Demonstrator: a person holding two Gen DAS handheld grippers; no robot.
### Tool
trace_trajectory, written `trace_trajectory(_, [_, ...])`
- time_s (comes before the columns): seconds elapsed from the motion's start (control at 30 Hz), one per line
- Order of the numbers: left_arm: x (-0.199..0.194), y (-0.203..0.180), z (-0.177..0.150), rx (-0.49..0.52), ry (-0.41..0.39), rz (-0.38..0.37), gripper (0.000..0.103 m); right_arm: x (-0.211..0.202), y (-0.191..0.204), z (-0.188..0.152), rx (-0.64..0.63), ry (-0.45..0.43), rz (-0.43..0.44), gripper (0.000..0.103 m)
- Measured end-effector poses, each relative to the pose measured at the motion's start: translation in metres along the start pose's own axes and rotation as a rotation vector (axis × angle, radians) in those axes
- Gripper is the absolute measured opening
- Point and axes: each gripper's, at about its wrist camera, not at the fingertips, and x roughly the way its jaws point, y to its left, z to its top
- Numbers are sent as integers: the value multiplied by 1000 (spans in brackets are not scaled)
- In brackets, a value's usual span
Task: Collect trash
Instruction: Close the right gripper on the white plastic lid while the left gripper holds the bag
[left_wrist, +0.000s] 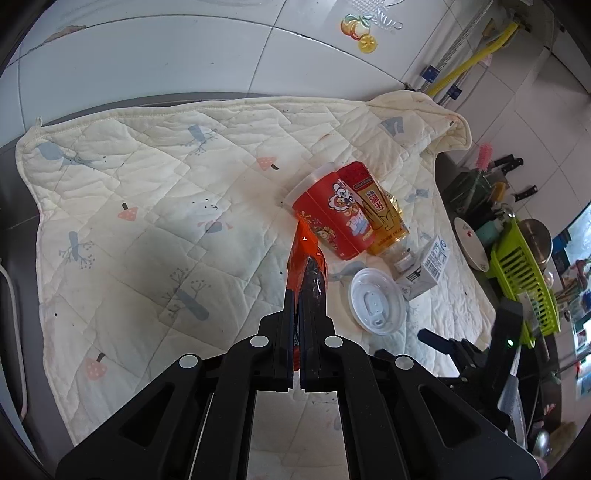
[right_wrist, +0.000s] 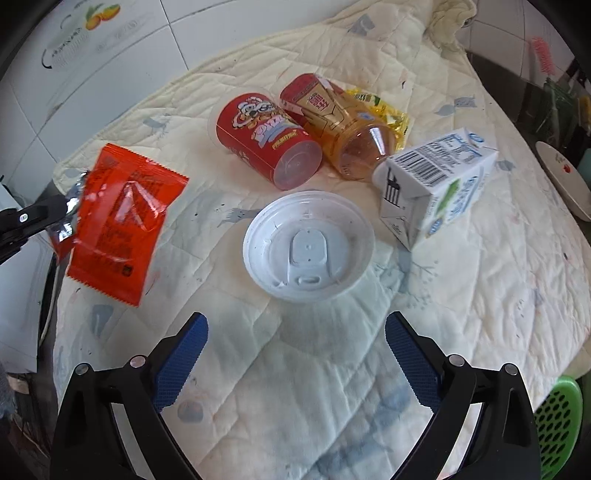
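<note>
We hold one orange wrapper (right_wrist: 122, 221) pinched edge-on in our left gripper (left_wrist: 297, 295), lifted off the quilted cloth (right_wrist: 461, 295); our right gripper (right_wrist: 295, 354) hangs with fingers spread and empty. White lid (right_wrist: 308, 245) lies flat straight ahead of the right fingers, nearest of all; red cup (right_wrist: 264, 142), amber cup (right_wrist: 343, 125) and milk carton (right_wrist: 436, 184) lie on their sides beyond; we judge the lid next.

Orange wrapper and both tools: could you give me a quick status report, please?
Left tool shut on orange wrapper, lifted off the quilt. Right tool open, empty, facing white lid. Cups, carton uncollected; nothing in the way.
</note>
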Motion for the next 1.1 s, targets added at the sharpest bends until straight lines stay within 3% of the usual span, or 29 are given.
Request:
trace_trajectory(0.57, [13, 7, 8, 6, 23, -2, 0, 54, -3, 40, -2, 42, -39, 93])
trace_trajectory(0.67, [13, 7, 8, 5, 24, -2, 0, 58, -2, 42, -11, 42, -61, 89])
trace_trajectory(0.83, [12, 5, 7, 10, 21, -10, 0, 51, -1, 37, -13, 20, -60, 89])
trace_trajectory(1.1, [4, -16, -3, 42, 20, -44, 0, 5, 1, 7, 3, -28, -24, 88])
